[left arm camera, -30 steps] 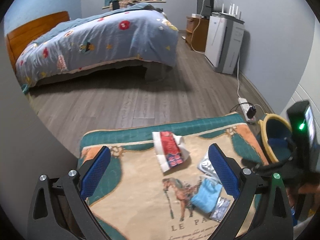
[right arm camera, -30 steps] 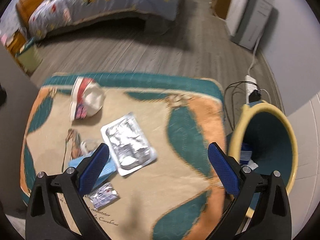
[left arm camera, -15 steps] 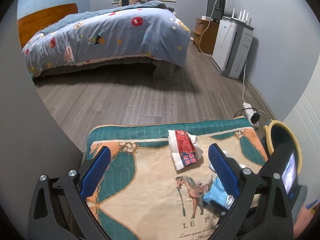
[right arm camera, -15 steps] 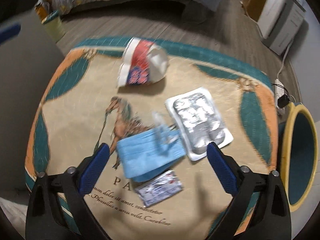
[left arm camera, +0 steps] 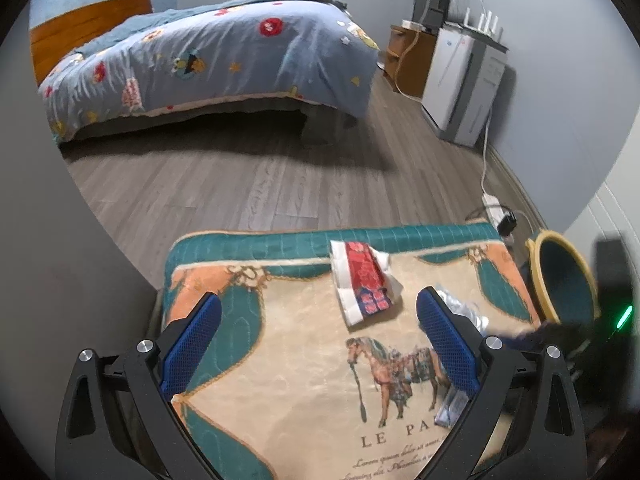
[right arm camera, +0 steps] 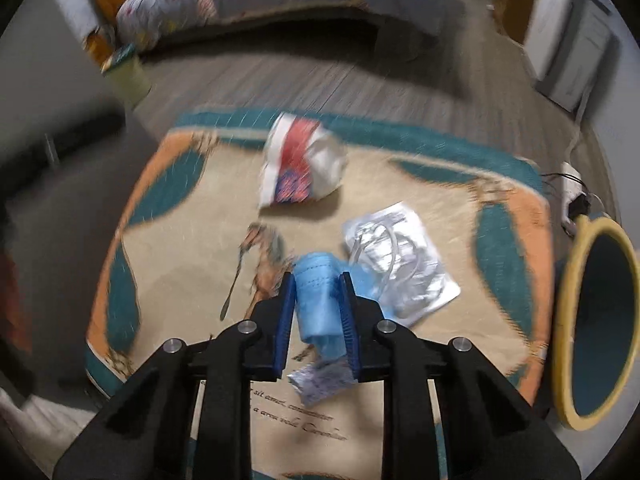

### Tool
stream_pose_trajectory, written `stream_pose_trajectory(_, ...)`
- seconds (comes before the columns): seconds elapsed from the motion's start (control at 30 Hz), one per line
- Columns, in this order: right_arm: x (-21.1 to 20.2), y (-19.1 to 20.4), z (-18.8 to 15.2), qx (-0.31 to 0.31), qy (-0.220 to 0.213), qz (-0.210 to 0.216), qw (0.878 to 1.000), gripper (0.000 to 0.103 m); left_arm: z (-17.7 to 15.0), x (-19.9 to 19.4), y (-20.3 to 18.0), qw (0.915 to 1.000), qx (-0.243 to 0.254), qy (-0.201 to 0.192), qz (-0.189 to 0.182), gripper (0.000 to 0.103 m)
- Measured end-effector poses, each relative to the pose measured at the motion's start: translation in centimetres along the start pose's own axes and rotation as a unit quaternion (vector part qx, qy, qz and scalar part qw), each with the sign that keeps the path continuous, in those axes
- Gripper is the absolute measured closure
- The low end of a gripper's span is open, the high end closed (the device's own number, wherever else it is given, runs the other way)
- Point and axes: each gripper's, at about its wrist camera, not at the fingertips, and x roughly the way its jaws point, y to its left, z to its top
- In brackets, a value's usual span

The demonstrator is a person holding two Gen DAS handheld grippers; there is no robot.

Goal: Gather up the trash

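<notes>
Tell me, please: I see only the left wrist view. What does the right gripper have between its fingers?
Observer: The right gripper is closing its fingers, with the blue face mask bunched between them.
Operator: What trash lies nearest to it?
Observer: A silver foil pack lies flat beside the mask, on the side toward the yellow-rimmed bin.

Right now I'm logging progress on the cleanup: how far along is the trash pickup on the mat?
Done: nothing I can confirm; the bin shows no visible contents here. In hand: the right gripper is closing on the blue face mask, bunched between its pads. Left: the red-and-white wrapper, the silver foil pack and the small sachet. The left gripper is open.
</notes>
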Motion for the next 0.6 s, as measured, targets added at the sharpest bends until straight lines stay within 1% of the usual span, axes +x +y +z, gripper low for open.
stream_pose_trajectory(0.07,-2.2,-1.2,0.1,0.014,-0.016,-0.013,1.0,0.081,-0.9,-0.2,-0.8,1.0,0.003,0.005,-0.006,0.006)
stream_pose_trajectory(0.1,-3.5,-1.8,0.1,0.017,-0.022,-0.02,0.999,0.081,-1.2,-0.2,-1.0,0.9998,0.0,0.01,-0.015,0.006)
stream_pose_trajectory(0.17,-5.8,-2.8,0.4,0.004,-0.04,-0.033,0.999,0.082,-2.1,0.1,-2.1,0.9988,-0.006,0.028,-0.04,0.006)
stream_pose_trajectory(0.2,-6.5,-3.3,0.5,0.002,-0.046,-0.036,0.998,0.084,-2.6,0.4,-2.9,0.9982,-0.002,0.036,-0.047,0.006)
stream_pose_trajectory(0.23,-7.5,-4.0,0.4,0.003,-0.053,-0.039,0.998,0.084,-3.1,0.6,-3.7,0.9979,0.005,0.041,-0.049,0.006)
stream_pose_trajectory(0.3,-8.8,-5.6,-0.2,0.024,-0.066,-0.038,0.997,0.084,-4.4,1.5,-6.0,0.9964,0.034,0.057,-0.053,0.006)
stream_pose_trajectory(0.37,-9.1,-6.6,-0.4,0.041,-0.068,-0.033,0.996,0.084,-6.0,2.4,-8.1,0.9934,0.067,0.07,-0.061,0.006)
stream_pose_trajectory(0.4,-9.0,-7.2,-0.5,0.049,-0.068,-0.029,0.996,0.084,-6.7,3.0,-9.2,0.9907,0.084,0.084,-0.066,0.006)
stream_pose_trajectory(0.5,-7.8,-8.5,-1.1,0.051,-0.055,-0.028,0.997,0.084,-8.4,4.4,-11.2,0.9844,0.115,0.108,-0.078,0.007)
stream_pose_trajectory(0.6,-5.7,-9.9,-1.3,0.054,-0.021,-0.041,0.997,0.084,-9.5,5.6,-12.1,0.9795,0.133,0.128,-0.081,0.011)
